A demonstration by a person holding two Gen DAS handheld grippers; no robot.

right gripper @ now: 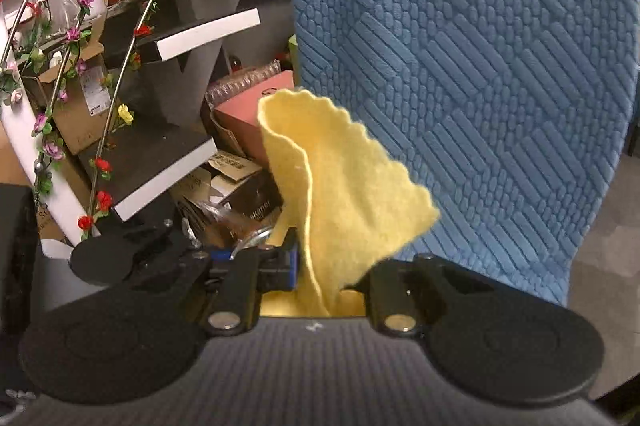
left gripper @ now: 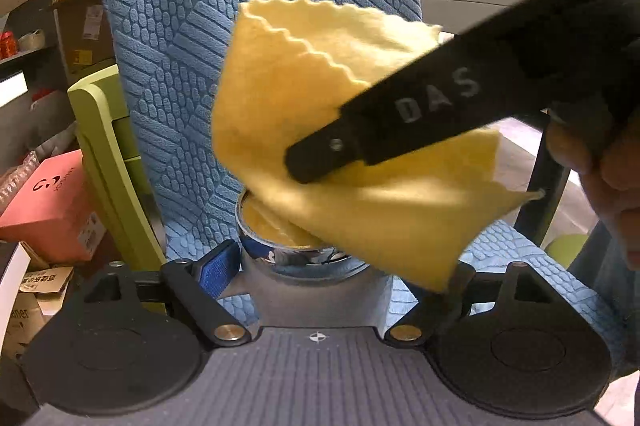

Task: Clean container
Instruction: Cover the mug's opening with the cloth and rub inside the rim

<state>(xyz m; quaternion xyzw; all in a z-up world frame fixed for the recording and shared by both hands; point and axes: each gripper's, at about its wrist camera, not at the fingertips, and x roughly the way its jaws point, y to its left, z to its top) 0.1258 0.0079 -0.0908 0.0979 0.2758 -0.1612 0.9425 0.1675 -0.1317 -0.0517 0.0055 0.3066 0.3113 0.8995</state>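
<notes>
Left wrist view: left hand-held gripper (left gripper: 308,262) clamps the metal container (left gripper: 280,246) steady while the right hand-held gripper (left gripper: 296,161), pinching a yellow cloth (left gripper: 320,97), wipes above it.

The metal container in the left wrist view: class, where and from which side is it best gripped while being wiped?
Grip the metal container across its round side wall, below the rim, from the near side, as the left hand-held gripper seems to. That leaves the open top free for the yellow cloth.

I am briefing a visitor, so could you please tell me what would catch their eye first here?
A bright yellow cloth fills the middle, pinched in the right tongs above a shiny metal container held in the left tongs. Behind stands a chair in a blue patterned cover.
</notes>
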